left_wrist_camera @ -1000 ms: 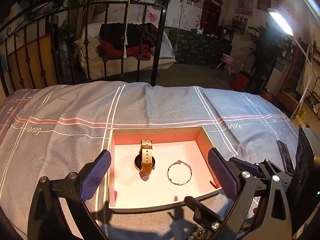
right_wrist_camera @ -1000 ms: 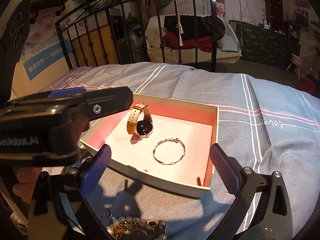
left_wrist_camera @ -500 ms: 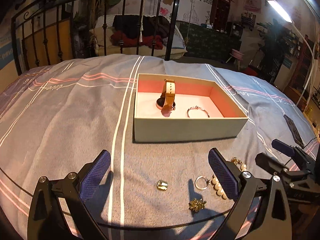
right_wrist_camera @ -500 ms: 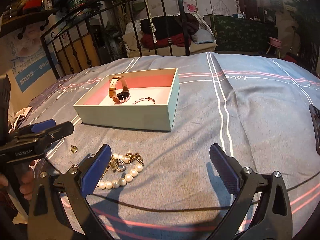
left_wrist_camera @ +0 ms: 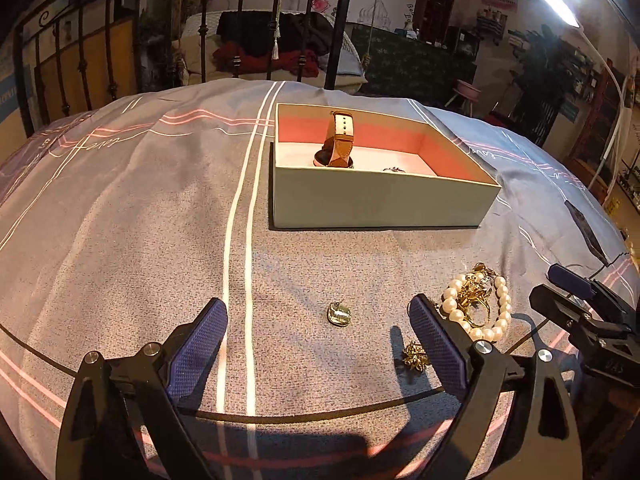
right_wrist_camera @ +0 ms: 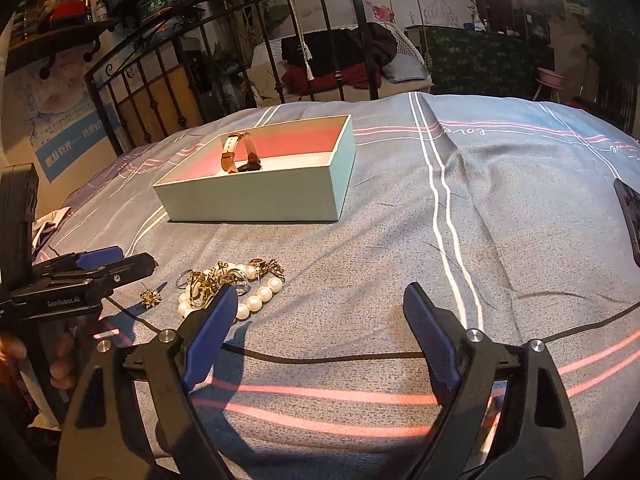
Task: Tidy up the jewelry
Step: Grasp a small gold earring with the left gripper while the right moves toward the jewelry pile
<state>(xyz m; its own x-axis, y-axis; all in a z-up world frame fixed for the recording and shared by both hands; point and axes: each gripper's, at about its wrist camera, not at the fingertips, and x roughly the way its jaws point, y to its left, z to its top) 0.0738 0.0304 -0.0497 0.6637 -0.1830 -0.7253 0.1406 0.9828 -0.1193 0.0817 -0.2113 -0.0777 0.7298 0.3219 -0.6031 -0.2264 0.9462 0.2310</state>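
A pale green box (left_wrist_camera: 380, 200) with a pink inside sits on the grey bedspread; it also shows in the right wrist view (right_wrist_camera: 256, 200). A tan-strap watch (left_wrist_camera: 340, 142) (right_wrist_camera: 240, 154) stands in it beside a thin bangle (left_wrist_camera: 394, 169). Loose on the bed lie a small gold pendant (left_wrist_camera: 339, 314), a gold brooch (left_wrist_camera: 416, 356) (right_wrist_camera: 151, 297) and a pearl bracelet tangled with gold rings (left_wrist_camera: 478, 304) (right_wrist_camera: 236, 286). My left gripper (left_wrist_camera: 318, 328) is open and empty, low over the pendant. My right gripper (right_wrist_camera: 316, 312) is open and empty, just right of the pearls.
A dark phone (left_wrist_camera: 584, 228) (right_wrist_camera: 630, 212) lies on the bed at the right. A black iron bed frame (left_wrist_camera: 200, 20) stands behind the box. The bedspread (left_wrist_camera: 140, 220) has white and pink stripes.
Both grippers have pulled back from above the box and dropped low toward the loose jewelry at the near edge of the bed. Watch and bangle stay in the box.
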